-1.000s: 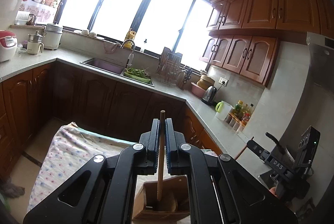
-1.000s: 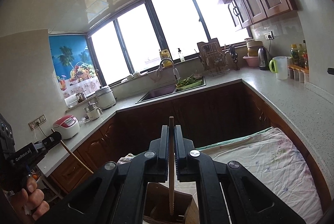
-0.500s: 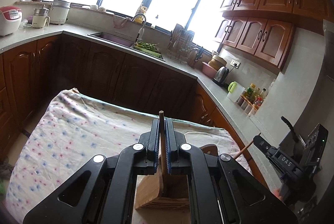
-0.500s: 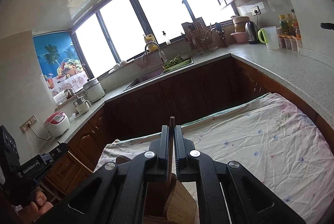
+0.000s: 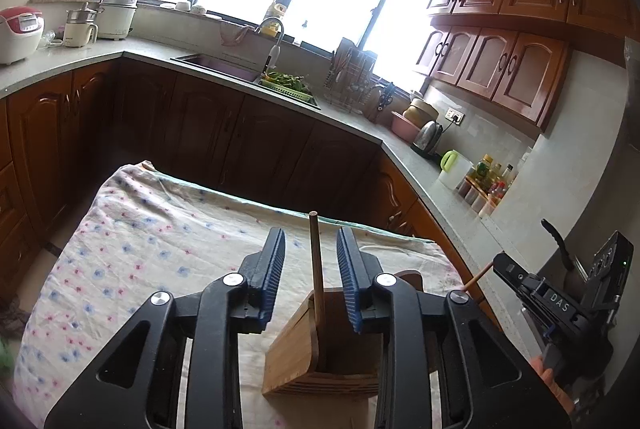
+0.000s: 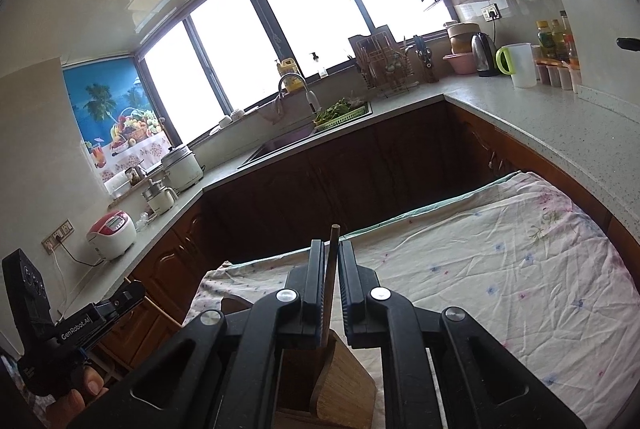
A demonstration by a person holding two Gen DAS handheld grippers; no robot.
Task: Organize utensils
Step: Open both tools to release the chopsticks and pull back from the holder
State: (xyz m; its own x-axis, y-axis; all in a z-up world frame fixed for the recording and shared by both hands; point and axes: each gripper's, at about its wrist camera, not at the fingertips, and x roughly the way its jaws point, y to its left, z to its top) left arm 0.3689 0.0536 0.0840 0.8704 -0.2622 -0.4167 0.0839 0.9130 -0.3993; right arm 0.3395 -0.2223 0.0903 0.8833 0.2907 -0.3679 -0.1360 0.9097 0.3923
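The worktop (image 5: 132, 249), under a flowered cloth, fills the lower half of both views. On it at bottom centre stands the wooden holder (image 5: 316, 361). From it rises a wooden stick (image 5: 316, 269), free between the left gripper (image 5: 310, 277)'s wide-apart jaws. The right gripper (image 6: 330, 293) has its jaws nearly together around a second stick (image 6: 331, 269); whether they pinch it I cannot tell. Best lift the left straight up, clear of the stick.
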